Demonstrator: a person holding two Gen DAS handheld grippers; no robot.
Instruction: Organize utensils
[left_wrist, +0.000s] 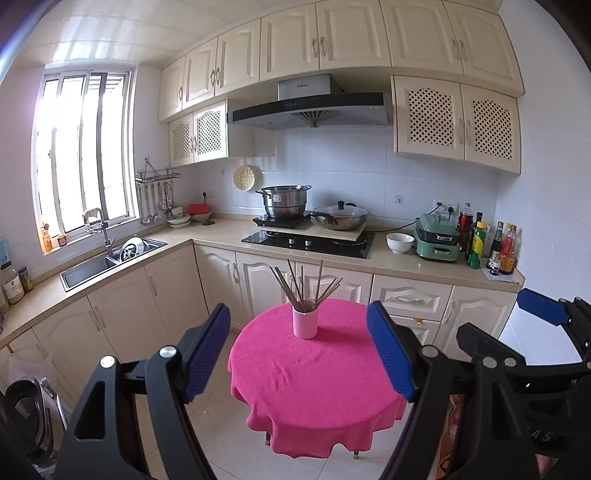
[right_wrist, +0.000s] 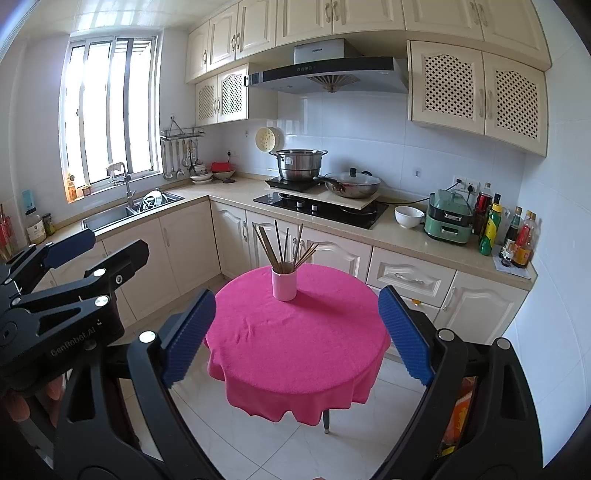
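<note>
While both claws hang wide and empty | left gripper (left_wrist: 297, 349), right gripper (right_wrist: 297, 334) | thin brown wooden chopsticks (left_wrist: 304, 284) splay in pink cylindrical cup (left_wrist: 305, 322) near round pink-clothed table's (left_wrist: 314, 387) far edge | light, stiff, likely slippery; cup tippable | pinch one stick mid-shaft above rim

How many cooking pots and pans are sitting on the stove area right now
2: a steel stockpot on the black portable burner at the back, and a lidded wok just right of it on the board over the hob. None seem hidden.
</note>
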